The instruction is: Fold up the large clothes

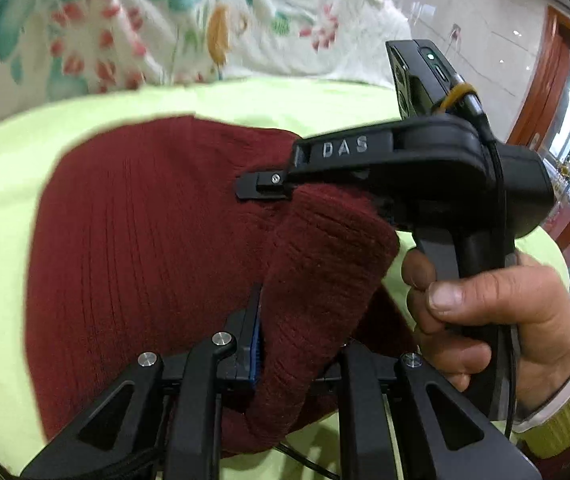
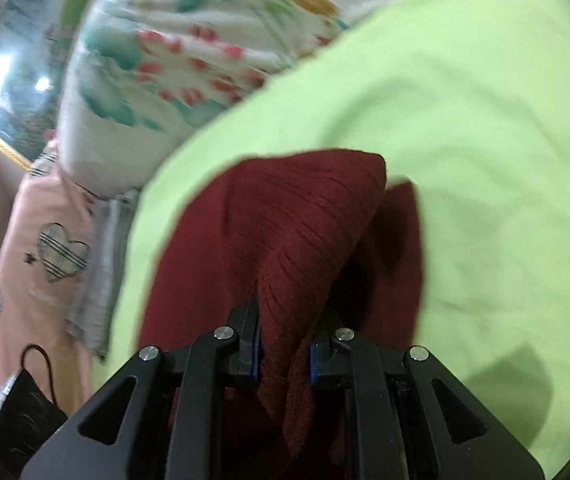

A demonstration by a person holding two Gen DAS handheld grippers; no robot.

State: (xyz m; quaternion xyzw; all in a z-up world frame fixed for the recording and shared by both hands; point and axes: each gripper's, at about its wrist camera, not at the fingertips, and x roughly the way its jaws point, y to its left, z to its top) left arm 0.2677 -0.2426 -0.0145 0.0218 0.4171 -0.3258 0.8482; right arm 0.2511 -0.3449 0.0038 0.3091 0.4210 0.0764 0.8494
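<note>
On the bed, over a lime-green sheet (image 1: 13, 208), lies the dark red knitted garment (image 1: 133, 240), partly gathered. Left tool (image 1: 285, 344) is clamped on a thick roll of the knit, lifted off the sheet. Right tool (image 2: 285, 344) has its blue pads pressed on a raised fold of the same garment; in the left view its fingers (image 1: 261, 184) sit by the fold, with a hand (image 1: 497, 320) on its handle. Judgement: folding is under way, mid-fold. Both grips are set, but the held edge is not yet laid down or smoothed. A floral quilt (image 1: 189, 20) lies behind, well apart from the work.
</note>
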